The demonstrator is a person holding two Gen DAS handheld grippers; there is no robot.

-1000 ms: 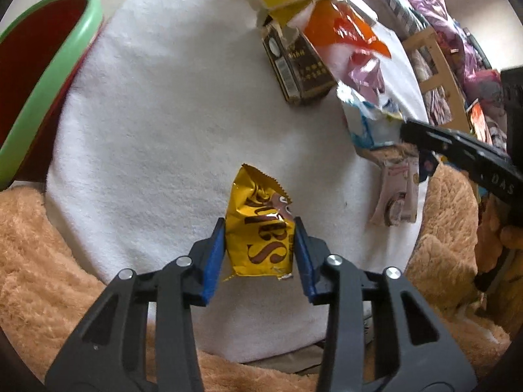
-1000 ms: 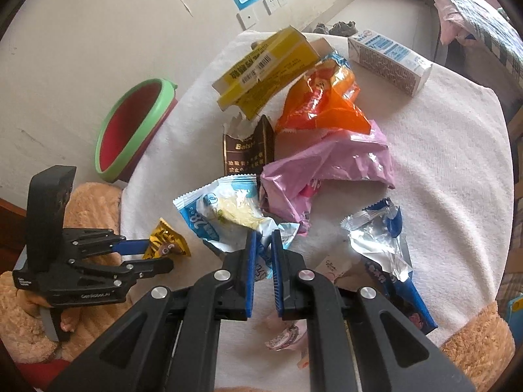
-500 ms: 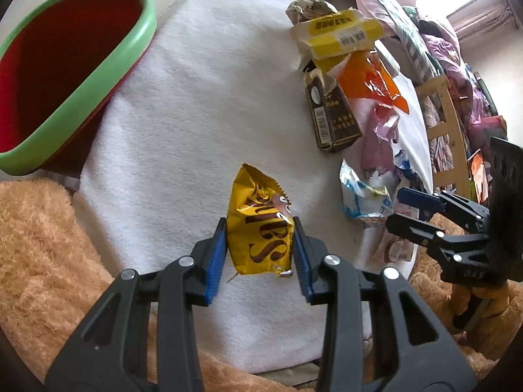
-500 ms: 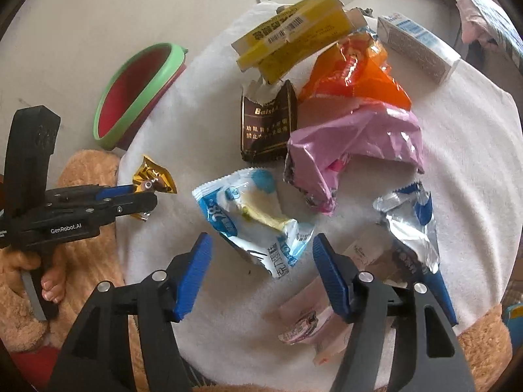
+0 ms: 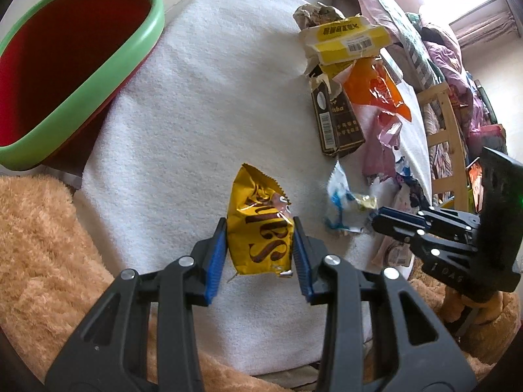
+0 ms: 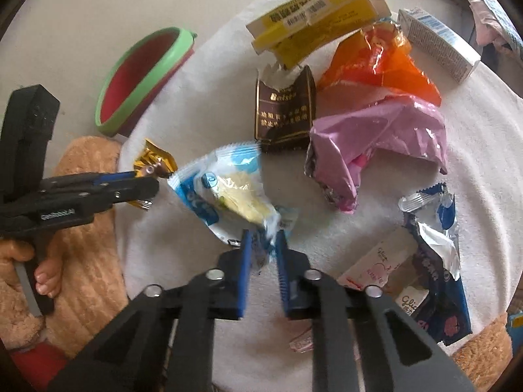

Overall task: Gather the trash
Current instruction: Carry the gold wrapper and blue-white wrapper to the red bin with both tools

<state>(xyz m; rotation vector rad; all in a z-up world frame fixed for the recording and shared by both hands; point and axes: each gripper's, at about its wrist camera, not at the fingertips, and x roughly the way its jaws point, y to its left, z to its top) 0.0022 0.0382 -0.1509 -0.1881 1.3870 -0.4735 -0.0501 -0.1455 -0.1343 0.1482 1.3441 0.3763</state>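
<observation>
From your left wrist camera, your left claw [image 5: 260, 254] has its blue pads pressed on both sides of a yellow candy wrapper [image 5: 260, 225] with brown lettering, held above the white cloth [image 5: 202, 104] that covers the tabletop. The red bin with a green rim [image 5: 108, 65] sits past the cloth's far left edge, well apart from the wrapper. To the right, your right claw [image 5: 376, 219] reaches in at a blue and white snack packet [image 5: 343, 205], and beyond it lie a dark brown box [image 5: 336, 121], an orange wrapper [image 5: 372, 91] and a yellow carton [image 5: 349, 39]. From your right wrist camera, your right claw [image 6: 263, 254] has just closed its jaws nearly together on the crinkled near end of the blue and white snack packet [image 6: 225, 186], which shows pale yellow contents and rests on the cloth. Your left claw [image 6: 143, 179] appears at the left, gripped by your hand [image 6: 45, 271], with the yellow candy wrapper [image 6: 153, 160] in its tip. Close by lie a pink foil bag [image 6: 376, 140], a torn blue and silver wrapper [image 6: 431, 222] and a white milk carton [image 6: 438, 39] at the far right.
</observation>
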